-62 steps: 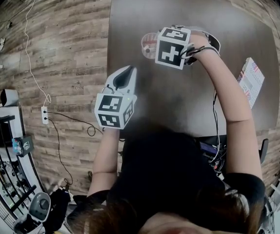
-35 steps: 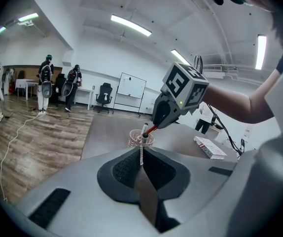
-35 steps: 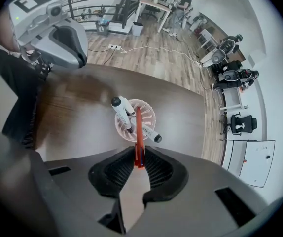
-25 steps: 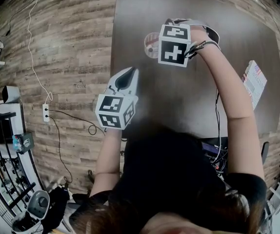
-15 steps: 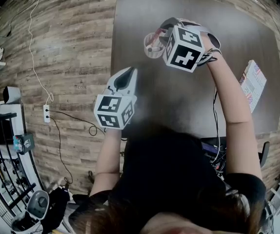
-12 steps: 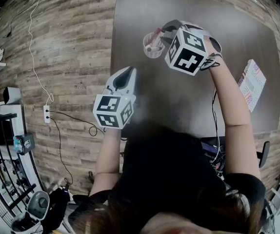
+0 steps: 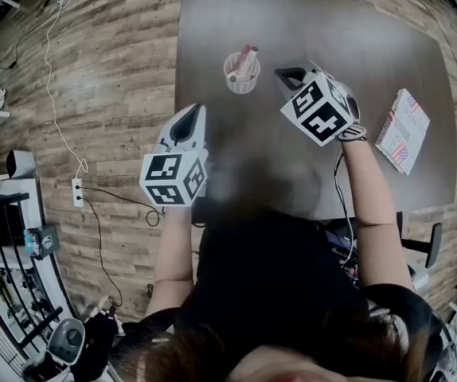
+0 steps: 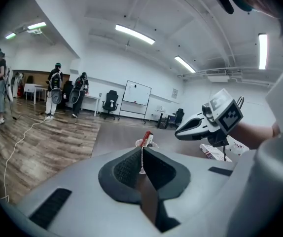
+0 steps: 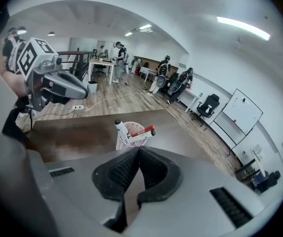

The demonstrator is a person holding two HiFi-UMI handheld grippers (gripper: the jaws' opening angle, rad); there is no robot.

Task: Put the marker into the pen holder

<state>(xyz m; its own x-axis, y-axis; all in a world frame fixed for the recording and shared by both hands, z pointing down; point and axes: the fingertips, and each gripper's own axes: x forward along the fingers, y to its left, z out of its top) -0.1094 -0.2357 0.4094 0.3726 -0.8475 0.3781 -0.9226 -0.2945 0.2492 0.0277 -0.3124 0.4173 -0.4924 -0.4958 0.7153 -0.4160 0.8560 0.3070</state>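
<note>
A white mesh pen holder stands on the dark brown table. Markers stick out of it, one with a red cap and a white one with a black tip. My right gripper hangs just right of the holder, jaws shut and empty. The left gripper is held over the table's left edge, nearer me, jaws shut with nothing between them. The left gripper view shows the holder beyond its jaw tips and the right gripper off to the right.
A patterned booklet lies near the table's right edge. Wood-plank floor surrounds the table, with a white cable and a power strip at left. Several people and office chairs stand far off in the room.
The right gripper has drawn back from over the pen holder toward the right and nearer me. The markers now stand free in the holder. The left gripper shifted slightly.
</note>
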